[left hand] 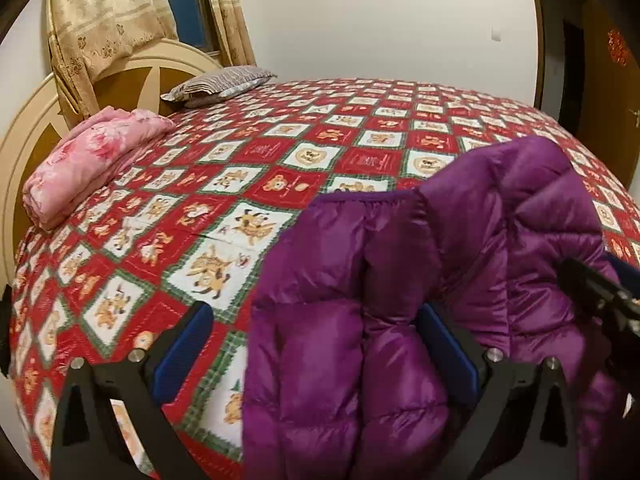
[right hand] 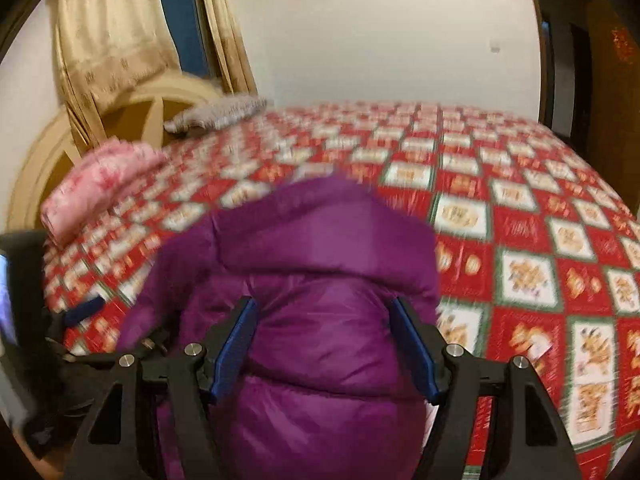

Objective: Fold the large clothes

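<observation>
Purple down jacket (left hand: 400, 280) sits between both open jaws, left gripper (left hand: 316, 344) and right gripper (right hand: 324, 344); slick nylon may slip off quilt (left hand: 240, 168).

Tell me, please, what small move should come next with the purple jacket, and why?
Probably close the left gripper on the purple jacket. Its fingers stand wide apart, with jacket fabric filling only the right part of the gap. The right gripper already has padded fabric bulging between its fingers, above the bed.
</observation>
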Tool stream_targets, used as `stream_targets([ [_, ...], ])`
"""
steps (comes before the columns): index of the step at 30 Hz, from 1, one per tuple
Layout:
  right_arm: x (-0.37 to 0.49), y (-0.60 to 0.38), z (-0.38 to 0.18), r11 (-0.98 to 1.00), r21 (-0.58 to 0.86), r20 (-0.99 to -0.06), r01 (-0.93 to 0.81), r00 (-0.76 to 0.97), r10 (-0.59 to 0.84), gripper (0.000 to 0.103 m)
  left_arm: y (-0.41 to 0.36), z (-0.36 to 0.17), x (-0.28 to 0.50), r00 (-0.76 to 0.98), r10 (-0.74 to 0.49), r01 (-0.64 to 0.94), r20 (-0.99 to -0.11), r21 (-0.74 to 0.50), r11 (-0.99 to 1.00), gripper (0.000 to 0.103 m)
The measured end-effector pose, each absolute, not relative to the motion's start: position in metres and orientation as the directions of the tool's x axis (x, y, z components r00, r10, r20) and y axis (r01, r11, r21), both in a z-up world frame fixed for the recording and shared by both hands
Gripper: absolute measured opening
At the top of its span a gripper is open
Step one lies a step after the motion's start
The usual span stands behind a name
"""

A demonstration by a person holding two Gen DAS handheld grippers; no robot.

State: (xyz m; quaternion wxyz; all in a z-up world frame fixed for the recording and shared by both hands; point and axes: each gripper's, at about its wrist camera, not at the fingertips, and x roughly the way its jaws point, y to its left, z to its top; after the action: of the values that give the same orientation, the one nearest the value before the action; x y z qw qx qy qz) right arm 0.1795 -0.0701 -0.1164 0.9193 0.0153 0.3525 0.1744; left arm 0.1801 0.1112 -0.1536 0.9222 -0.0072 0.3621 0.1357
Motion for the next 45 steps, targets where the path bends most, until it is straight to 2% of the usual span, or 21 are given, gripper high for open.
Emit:
stream_targets([
  [6, 0.193, -0.083, -0.136, 0.936, 0.209, -0.655, -0.285, 0.670, 0.350, 0.070, 0.113, -0.166, 0.188, 0.704, 0.161, -0.226, -0.692, -0.003, 0.974, 0.103],
  [11, 0.200, -0.088, -0.148, 0.936, 0.236, -0.667, -0.262, 0.657, 0.352, 0.071, 0.107, -0.171, 0.193, 0.699, 0.159, -0.220, -0.698, 0.002, 0.976, 0.103],
  [35, 0.206, -0.061, -0.157, 0.960, 0.117, -0.715, -0.252, 0.650, 0.258, 0.077, 0.116, -0.181, 0.198, 0.660, 0.153, -0.253, -0.736, -0.026, 0.967, 0.103],
  [42, 0.207, -0.053, -0.157, 0.960, 0.099, -0.721, -0.260, 0.647, 0.249, 0.079, 0.121, -0.181, 0.196, 0.656, 0.148, -0.262, -0.740, -0.040, 0.964, 0.103],
  [45, 0.205, -0.058, -0.152, 0.945, 0.145, -0.714, -0.292, 0.631, 0.305, 0.079, 0.128, -0.173, 0.191, 0.653, 0.123, -0.247, -0.747, -0.057, 0.967, 0.103],
])
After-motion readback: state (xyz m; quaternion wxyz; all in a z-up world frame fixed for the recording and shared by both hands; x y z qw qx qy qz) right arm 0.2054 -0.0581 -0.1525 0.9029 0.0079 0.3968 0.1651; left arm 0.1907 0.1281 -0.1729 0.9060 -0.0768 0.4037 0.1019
